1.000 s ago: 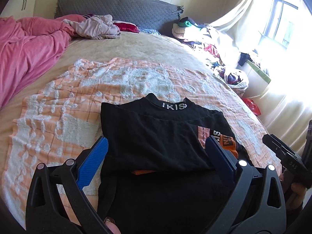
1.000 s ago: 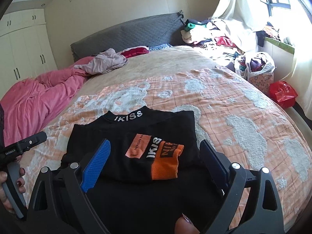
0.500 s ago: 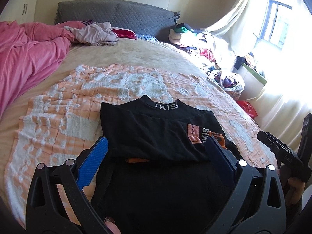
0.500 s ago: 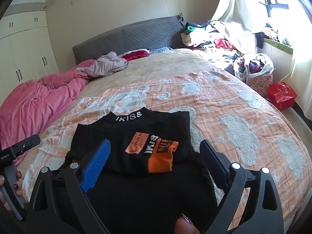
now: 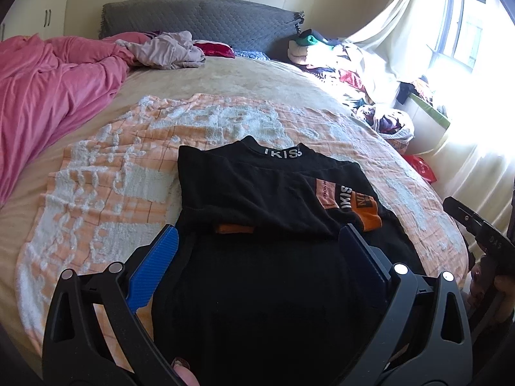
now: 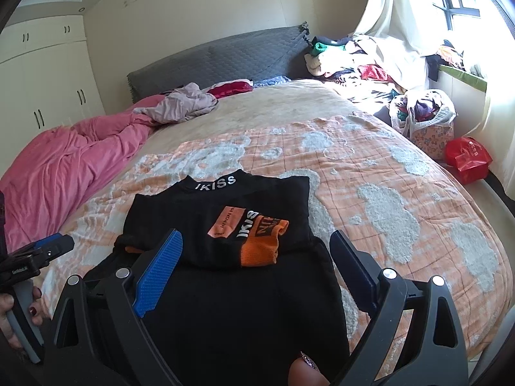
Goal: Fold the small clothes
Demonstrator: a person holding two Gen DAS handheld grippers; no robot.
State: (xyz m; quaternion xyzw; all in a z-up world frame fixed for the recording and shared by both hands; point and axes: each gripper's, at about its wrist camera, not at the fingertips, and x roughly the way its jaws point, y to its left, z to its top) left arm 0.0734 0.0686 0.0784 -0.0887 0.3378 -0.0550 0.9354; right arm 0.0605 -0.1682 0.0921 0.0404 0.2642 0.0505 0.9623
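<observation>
Both claws, left claw (image 5: 257,254) and right claw (image 6: 256,265), hover spread wide and empty over a half-folded black shirt (image 6: 222,225) near the bed's (image 6: 418,193) foot edge; a one-layer pinch could undo the tucked sleeves.

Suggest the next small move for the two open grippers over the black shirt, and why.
Probably lower both the left gripper and right gripper to pinch the black shirt at its unfolded near hem: sleeves are already folded in, the lower half still lies flat.

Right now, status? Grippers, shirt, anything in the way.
Left gripper open, right gripper open, both empty above the black shirt. Shirt part-folded, sleeves tucked in, on the orange blanket. Nothing on it.
</observation>
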